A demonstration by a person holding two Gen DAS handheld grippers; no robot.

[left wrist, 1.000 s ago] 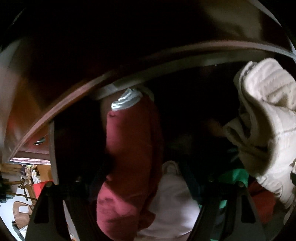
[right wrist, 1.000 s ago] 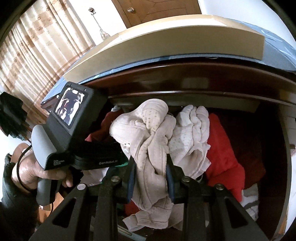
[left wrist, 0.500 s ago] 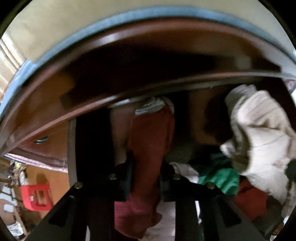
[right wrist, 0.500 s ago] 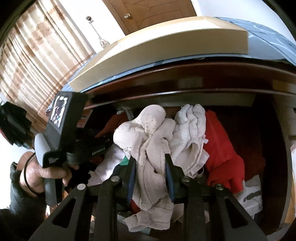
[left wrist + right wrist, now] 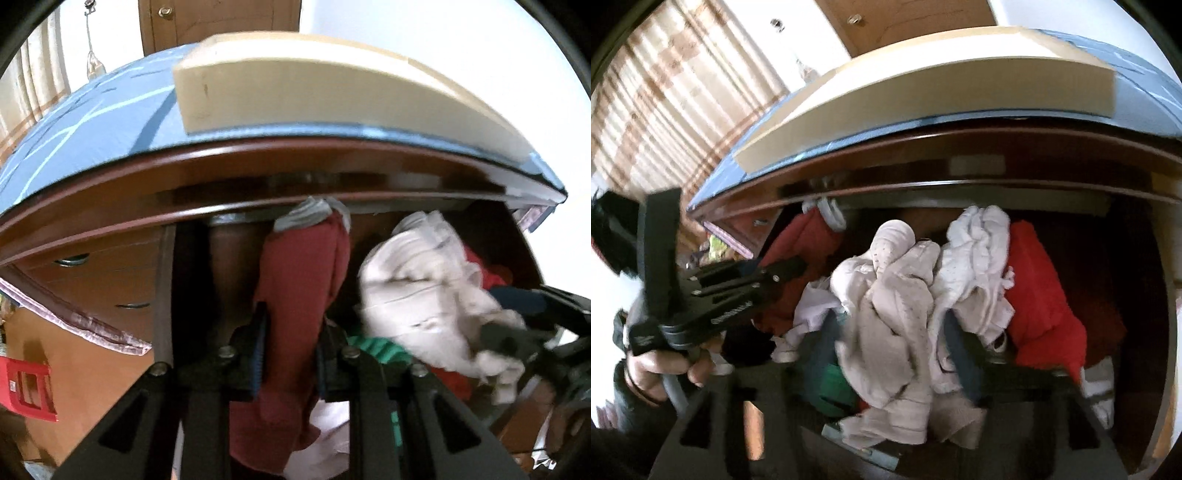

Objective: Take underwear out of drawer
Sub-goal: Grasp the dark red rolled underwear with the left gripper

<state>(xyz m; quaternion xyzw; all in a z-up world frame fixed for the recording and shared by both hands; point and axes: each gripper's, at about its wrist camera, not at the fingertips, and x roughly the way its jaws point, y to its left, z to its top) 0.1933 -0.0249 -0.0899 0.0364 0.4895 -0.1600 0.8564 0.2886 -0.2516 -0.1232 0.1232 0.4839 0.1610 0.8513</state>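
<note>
**Maroon pair pinched, cream bundle being let go**

Your left gripper (image 5: 290, 354) is clenched on the maroon underwear (image 5: 303, 280), which hangs limp over the drawer (image 5: 1137, 258), grey waistband up top. It's soft, light, floppy fabric, so grip a thick fold, not an edge. Right of it, the cream underwear (image 5: 886, 317) sits between your right gripper (image 5: 890, 354) jaws, which are opening w/ pads off the cloth. Red garment (image 5: 1041, 306) lies further right.

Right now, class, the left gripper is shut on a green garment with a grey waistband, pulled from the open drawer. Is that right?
Not quite. The garment in the left gripper is dark red, not green, as the left wrist view shows. The grey waistband and open drawer are right.
</note>
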